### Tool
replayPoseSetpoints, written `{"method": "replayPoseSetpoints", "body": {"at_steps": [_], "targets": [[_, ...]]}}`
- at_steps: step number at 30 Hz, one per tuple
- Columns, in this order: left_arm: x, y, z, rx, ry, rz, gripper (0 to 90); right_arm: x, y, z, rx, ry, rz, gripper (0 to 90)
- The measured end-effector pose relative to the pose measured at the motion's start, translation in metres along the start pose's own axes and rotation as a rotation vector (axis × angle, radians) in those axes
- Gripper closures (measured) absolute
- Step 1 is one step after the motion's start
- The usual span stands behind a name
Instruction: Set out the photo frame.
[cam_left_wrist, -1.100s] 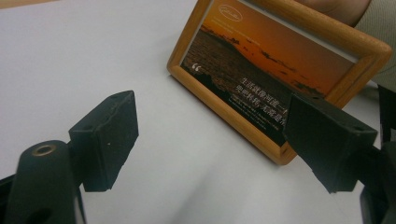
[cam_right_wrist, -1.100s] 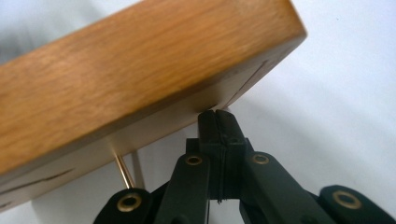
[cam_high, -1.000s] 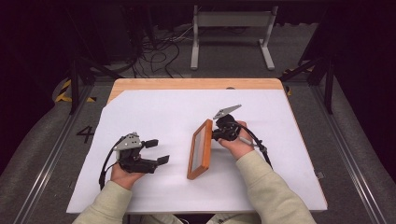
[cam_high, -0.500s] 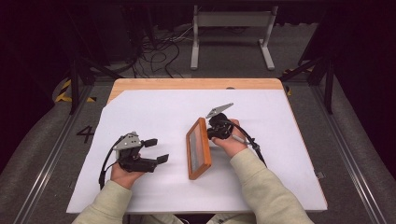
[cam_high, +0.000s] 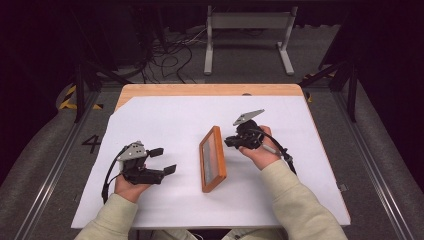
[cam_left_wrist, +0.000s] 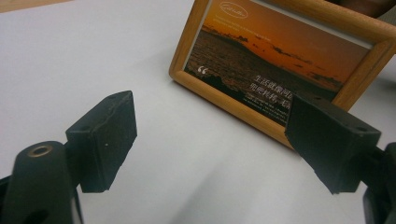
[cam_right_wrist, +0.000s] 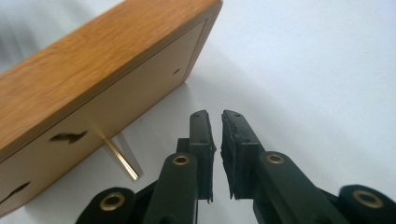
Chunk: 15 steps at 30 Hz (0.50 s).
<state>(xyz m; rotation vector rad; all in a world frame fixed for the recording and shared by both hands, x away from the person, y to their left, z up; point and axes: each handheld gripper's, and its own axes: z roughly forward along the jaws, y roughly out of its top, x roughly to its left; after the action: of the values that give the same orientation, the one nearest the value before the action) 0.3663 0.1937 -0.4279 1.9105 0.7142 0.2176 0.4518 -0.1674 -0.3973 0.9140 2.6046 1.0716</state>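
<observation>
A wooden picture frame with an orange sunset photograph (cam_high: 212, 159) stands on its long edge near the middle of the white-covered counter (cam_high: 300, 190), propped on a thin brass-coloured leg (cam_right_wrist: 120, 157) that slants from its pale back panel down to the counter. Seen from the high view, its picture side faces nine o'clock, toward the person's left hand, and its back faces three o'clock.

The right claw (cam_high: 229, 142) sits just off the frame's back, at about two o'clock from the frame's middle, and points toward it. Its jaws stand narrow, with only a thin slit between the pads, and they have just been opening a little; nothing lies between them. In the right gripper view the claw (cam_right_wrist: 216, 126) hangs close behind the lower back edge of the frame, apart from it, with the brass leg at about nine o'clock from the jaw tips. The grey three-cornered plate (cam_high: 248, 117) rides on top of this gripper.

The left claw (cam_high: 162, 160) rests at about eight o'clock from the frame, well apart from it, held in the left hand (cam_high: 131, 186) low over the counter. Its jaws stand wide and bare. In the left gripper view the claw (cam_left_wrist: 212, 140) looks at the picture side of the frame (cam_left_wrist: 280, 60), which shows a dark sea under an orange sky with white lettering; the frame's lower wooden rail lies beyond the jaw tips.

Both cream sleeves (cam_high: 300, 210) come in from six o'clock.
</observation>
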Motion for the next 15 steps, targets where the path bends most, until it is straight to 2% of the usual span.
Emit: {"method": "replayPoseSetpoints", "body": {"at_steps": [5, 6, 9, 13, 15], "targets": [[0.0, 0.0, 0.001, 0.006, 0.005, 0.008, 15.7, 0.0, 0.001, -0.016, -0.015, -0.01, -0.005, 82.2], [-0.001, 0.0, 0.0, 0.005, 0.009, 0.009, 15.7, 0.002, 0.002, -0.023, -0.024, -0.017, -0.02, 81.2], [-0.001, 0.0, 0.0, 0.005, 0.015, 0.005, 15.7, 0.004, 0.004, -0.029, -0.023, -0.004, -0.017, 79.9], [-0.001, 0.0, 0.0, 0.005, 0.017, 0.004, 15.7, 0.01, 0.009, -0.041, -0.012, 0.005, 0.019, 69.9], [0.0, 0.0, 0.001, 0.007, 0.016, 0.008, 15.7, 0.014, 0.013, -0.046, -0.019, 0.014, 0.021, 63.2]]}}
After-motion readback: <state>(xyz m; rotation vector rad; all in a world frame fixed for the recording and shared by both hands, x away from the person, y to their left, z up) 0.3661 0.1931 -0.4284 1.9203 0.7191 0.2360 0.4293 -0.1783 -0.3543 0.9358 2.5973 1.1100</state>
